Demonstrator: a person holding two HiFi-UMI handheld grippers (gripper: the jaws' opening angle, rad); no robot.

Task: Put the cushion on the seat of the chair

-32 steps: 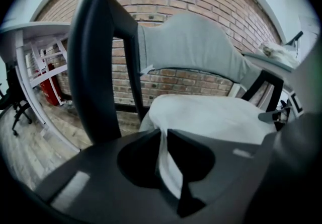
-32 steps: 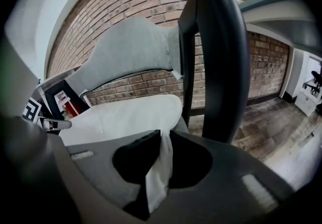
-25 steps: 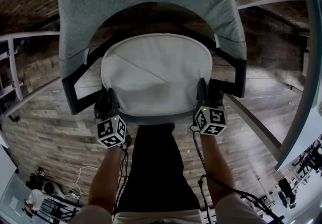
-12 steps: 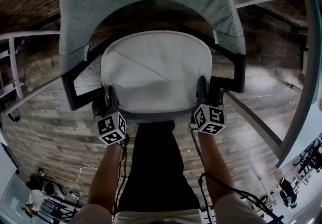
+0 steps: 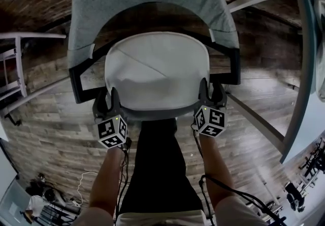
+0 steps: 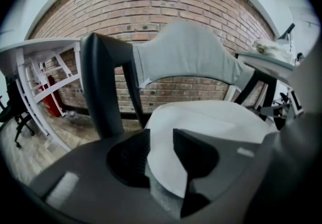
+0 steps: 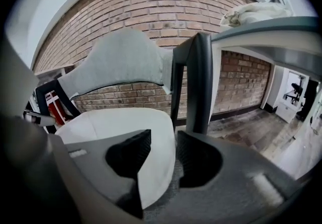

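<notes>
- On the seat (image 5: 158, 115) of the chair (image 5: 231, 67), the white cushion (image 5: 157, 70) lies flat. Its rounded far edge is toward the grey backrest (image 5: 147, 1), and its straighter near edge runs along the seat's front edge.
- At the seat's front-left corner sit the left tongs (image 5: 108, 100), and at its front-right corner the right tongs (image 5: 211, 94). Each straddles one front corner of the cushion, so neither hand is nearer than the other.
- The jaws of the left tongs are opening and stand wide. The left gripper view shows the cushion's corner in the gap between the pads, with neither pad seeming to press on it.
- The jaws of the right tongs are likewise opening and wide. The right gripper view shows the cushion's other front corner drooping between the pads, loose rather than pinched.
- The coming move turns on one relation. The cushion stretches away from both tongs toward the backrest, and its wider span runs across the seat from one pair of tongs to the other.
- The placing looks done, as the cushion covers the seat and sits square to the front edge.
- Next would likely be to draw both tongs back off the front edge, evenly and clear of the corners.
- A pad snagging the fabric could drag one corner forward and skew the cushion.
</notes>
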